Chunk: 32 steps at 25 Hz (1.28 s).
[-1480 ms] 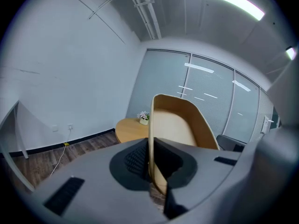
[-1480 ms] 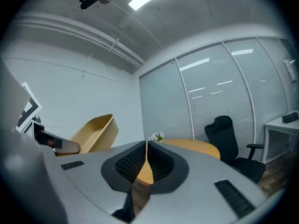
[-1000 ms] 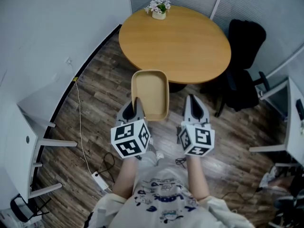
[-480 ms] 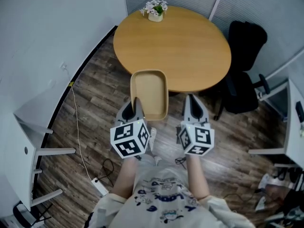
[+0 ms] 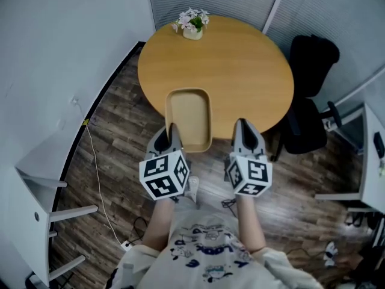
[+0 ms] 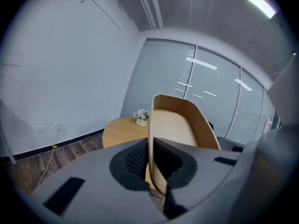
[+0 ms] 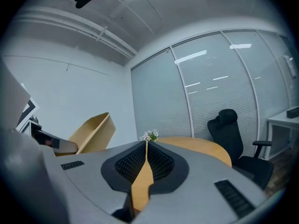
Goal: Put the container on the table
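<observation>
A tan, oblong plastic container (image 5: 188,119) hangs in the air in the head view, its far half over the near edge of the round wooden table (image 5: 228,53). My left gripper (image 5: 173,132) is shut on the container's near left rim. In the left gripper view the container's wall (image 6: 175,125) stands upright between the jaws of my left gripper (image 6: 150,146). My right gripper (image 5: 243,126) is shut and holds nothing, just right of the container. The right gripper view has my right gripper (image 7: 146,146) with its pads pressed together, and the container (image 7: 93,132) off to the left.
A small pot of flowers (image 5: 192,24) stands at the table's far edge. A black office chair (image 5: 310,95) sits right of the table. A white desk (image 5: 42,185) is at the left and another (image 5: 373,149) at the right. A cable (image 5: 99,161) runs along the wooden floor.
The table has come nearer in the head view, and the container now overlaps its near edge. Both grippers keep the same hold and spacing.
</observation>
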Tool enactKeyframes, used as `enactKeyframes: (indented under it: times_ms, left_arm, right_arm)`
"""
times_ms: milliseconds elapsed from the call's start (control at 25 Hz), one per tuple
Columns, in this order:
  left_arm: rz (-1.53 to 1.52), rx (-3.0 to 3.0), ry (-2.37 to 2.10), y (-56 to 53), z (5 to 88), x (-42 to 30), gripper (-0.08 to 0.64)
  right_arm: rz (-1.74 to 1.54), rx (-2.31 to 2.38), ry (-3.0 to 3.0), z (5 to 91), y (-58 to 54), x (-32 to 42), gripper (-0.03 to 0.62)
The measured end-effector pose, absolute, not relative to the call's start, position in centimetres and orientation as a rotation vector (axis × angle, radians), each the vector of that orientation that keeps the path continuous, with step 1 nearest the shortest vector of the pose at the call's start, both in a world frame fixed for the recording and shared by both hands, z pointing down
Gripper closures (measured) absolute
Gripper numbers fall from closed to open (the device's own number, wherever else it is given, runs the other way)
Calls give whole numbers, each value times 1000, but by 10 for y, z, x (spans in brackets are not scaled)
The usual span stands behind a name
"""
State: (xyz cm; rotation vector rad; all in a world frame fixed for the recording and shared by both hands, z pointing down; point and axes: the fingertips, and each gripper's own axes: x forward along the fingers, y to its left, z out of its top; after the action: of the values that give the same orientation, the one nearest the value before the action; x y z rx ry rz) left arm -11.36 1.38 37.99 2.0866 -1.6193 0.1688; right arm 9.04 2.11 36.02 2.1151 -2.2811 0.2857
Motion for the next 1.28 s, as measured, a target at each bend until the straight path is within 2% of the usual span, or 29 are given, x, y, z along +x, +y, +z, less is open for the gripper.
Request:
enactKeyframes:
  times_ms: [320,1280]
  left_arm:
    - [172,2117,-1571,-57,385,-112,548]
    - [239,2012,-1559,-154,422,-95,549]
  right_arm:
    - [290,2161,-2230,368,-40,91,581]
    - [395,2121,-2188,400,-145,116,581]
